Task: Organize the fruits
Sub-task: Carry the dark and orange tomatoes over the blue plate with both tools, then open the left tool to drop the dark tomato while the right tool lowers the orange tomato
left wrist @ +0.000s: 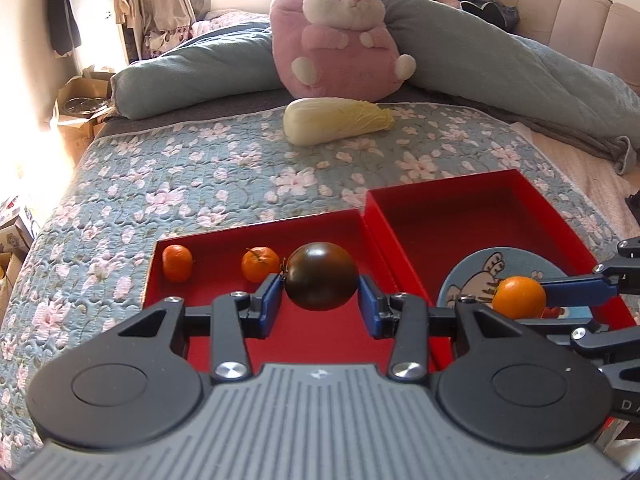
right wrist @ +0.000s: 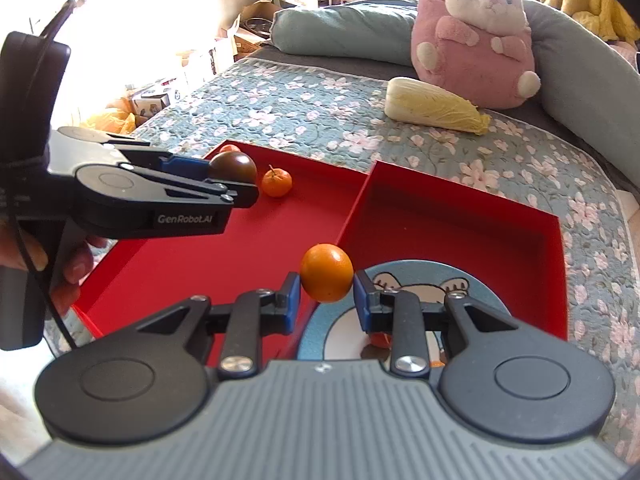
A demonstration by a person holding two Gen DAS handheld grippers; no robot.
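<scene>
Two shallow red cardboard trays [left wrist: 256, 332] sit side by side on a blue quilted bedspread with pink flowers [left wrist: 192, 168], and everything below is placed against the wall they share.

The left gripper [left wrist: 322, 294] is clenched on a dark, brownish-red round tomato [left wrist: 322, 276], holding it raised over the tray left of that wall. Two small orange tangerines lie on that tray's floor: one with a short stem [left wrist: 260, 264] just behind and left of the tomato, the other [left wrist: 177, 263] in the far left corner.

The right gripper [right wrist: 326, 294] is clamped on a smooth round orange fruit [right wrist: 327, 273], one blue pad on each side of it. It hangs just right of the shared wall, above the near edge of a round light-blue plate printed with a cartoon rabbit [right wrist: 480, 284], which lies in the right-hand tray. Something small and orange-red shows on the plate under the gripper, too hidden to name.

The relation that matters is vertical: the plate lies directly below and slightly forward of the held orange, so a short descent looks sufficient. The fruit is round, with no long axis to align. The right hand is clearly nearer the plate; the left would have to cross the wall.

A pale napa cabbage [left wrist: 336, 120] and a pink plush rabbit [left wrist: 340, 36] lie well beyond both trays.
</scene>
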